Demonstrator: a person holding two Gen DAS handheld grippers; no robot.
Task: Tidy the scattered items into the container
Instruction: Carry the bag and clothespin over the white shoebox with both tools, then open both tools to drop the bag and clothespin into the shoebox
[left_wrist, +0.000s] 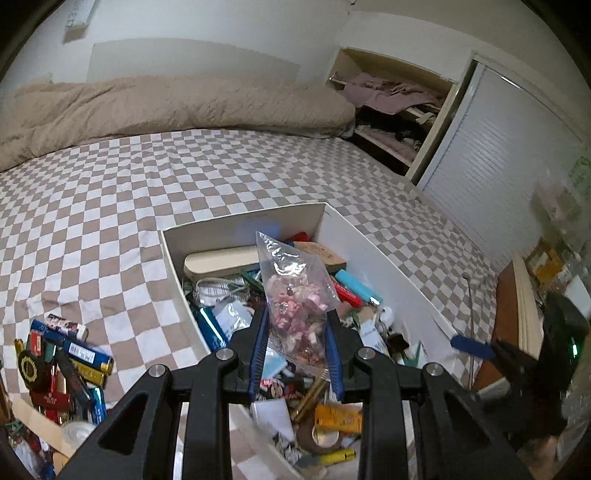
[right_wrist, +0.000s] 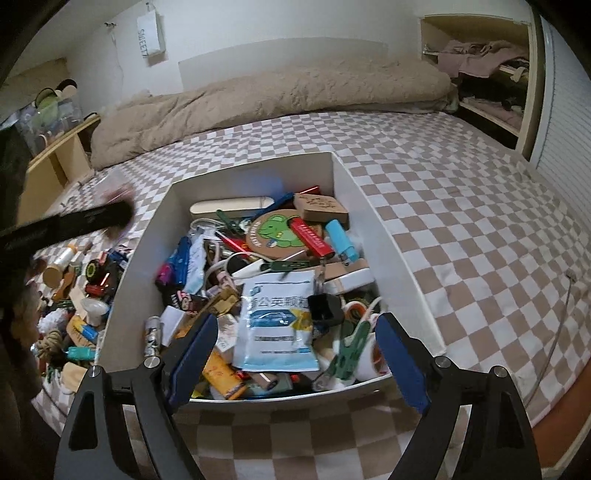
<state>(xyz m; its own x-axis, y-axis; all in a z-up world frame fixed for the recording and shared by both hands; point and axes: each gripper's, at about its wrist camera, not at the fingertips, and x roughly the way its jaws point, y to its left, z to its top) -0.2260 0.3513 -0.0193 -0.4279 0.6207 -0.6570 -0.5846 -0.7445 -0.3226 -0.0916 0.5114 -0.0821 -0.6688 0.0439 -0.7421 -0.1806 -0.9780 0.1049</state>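
My left gripper (left_wrist: 295, 325) is shut on a clear plastic bag of pink and white trinkets (left_wrist: 293, 295) and holds it above the white box (left_wrist: 236, 225), which is packed with several small items. In the right wrist view my right gripper (right_wrist: 297, 332) is open and empty, hovering over the near end of the same white box (right_wrist: 388, 236); a white and blue sachet (right_wrist: 277, 325) lies between its fingers below. The left gripper shows as a blurred black bar at the left of the right wrist view (right_wrist: 74, 221). The right gripper appears at the right of the left wrist view (left_wrist: 480, 347).
The box sits on a checkered bedsheet (left_wrist: 110, 221). A pile of scattered items lies left of the box (left_wrist: 62, 354), also in the right wrist view (right_wrist: 74, 295). A beige duvet (right_wrist: 277, 92) lies at the back. A closet (right_wrist: 487, 74) and a wooden shelf (right_wrist: 55, 158) flank the bed.
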